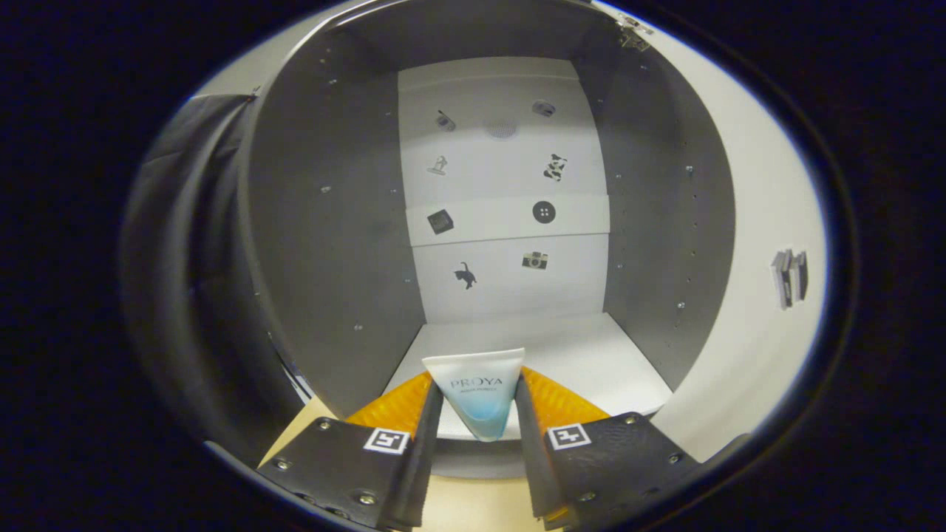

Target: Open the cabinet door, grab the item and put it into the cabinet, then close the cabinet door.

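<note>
Fingers (479, 414) are pinching the tube (477, 391) right at the open cabinet (332, 222) mouth. Let go too early and I reckon it tips off the shelf (576, 355) edge.

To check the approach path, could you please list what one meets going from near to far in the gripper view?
Gripper with jaws shut on the tube → white cabinet floor → white back panel with small picture stickers.

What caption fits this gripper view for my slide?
Tool shut on a tube, held at the mouth of the open cabinet, ahead of its white floor.
</note>
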`<state>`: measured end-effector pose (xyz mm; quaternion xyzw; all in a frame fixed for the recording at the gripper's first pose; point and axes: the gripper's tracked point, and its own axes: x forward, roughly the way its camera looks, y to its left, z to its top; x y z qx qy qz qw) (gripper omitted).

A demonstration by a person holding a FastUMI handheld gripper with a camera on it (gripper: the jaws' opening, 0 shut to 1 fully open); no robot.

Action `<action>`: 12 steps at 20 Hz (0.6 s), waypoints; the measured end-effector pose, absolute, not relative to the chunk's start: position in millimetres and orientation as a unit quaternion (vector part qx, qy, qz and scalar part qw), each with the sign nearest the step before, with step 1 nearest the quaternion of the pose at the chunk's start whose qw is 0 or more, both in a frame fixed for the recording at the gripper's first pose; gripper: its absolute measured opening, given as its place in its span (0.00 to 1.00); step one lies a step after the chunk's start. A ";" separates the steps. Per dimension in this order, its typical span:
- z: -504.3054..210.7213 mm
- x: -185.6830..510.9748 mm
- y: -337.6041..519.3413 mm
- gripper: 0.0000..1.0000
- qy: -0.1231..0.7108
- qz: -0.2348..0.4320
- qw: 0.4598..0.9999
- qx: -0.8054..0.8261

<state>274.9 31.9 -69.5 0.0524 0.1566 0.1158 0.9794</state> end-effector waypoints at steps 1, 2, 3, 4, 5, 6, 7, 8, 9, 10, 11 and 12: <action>-71.9 286.4 30.9 0.53 0.161 0.112 0.979 0.057; -75.8 296.1 28.9 0.54 0.167 0.108 0.978 0.058; -80.9 303.2 26.6 0.53 0.175 0.103 0.977 0.057; -86.3 310.2 24.2 0.54 0.182 0.100 0.976 0.058; -90.3 315.5 23.4 0.54 0.188 0.099 0.976 0.056; -94.6 317.5 22.0 0.53 0.195 0.097 0.974 0.055; -96.6 319.1 21.0 0.53 0.199 0.096 0.974 0.053; -95.7 321.0 22.1 0.53 0.199 0.098 0.974 0.056; -96.5 321.4 21.9 0.53 0.202 0.098 0.973 0.060; -97.1 323.3 20.2 0.53 0.204 0.095 0.972 0.063; -97.0 324.6 18.9 0.53 0.204 0.096 0.972 0.065; -97.4 324.7 19.1 0.53 0.207 0.097 0.971 0.068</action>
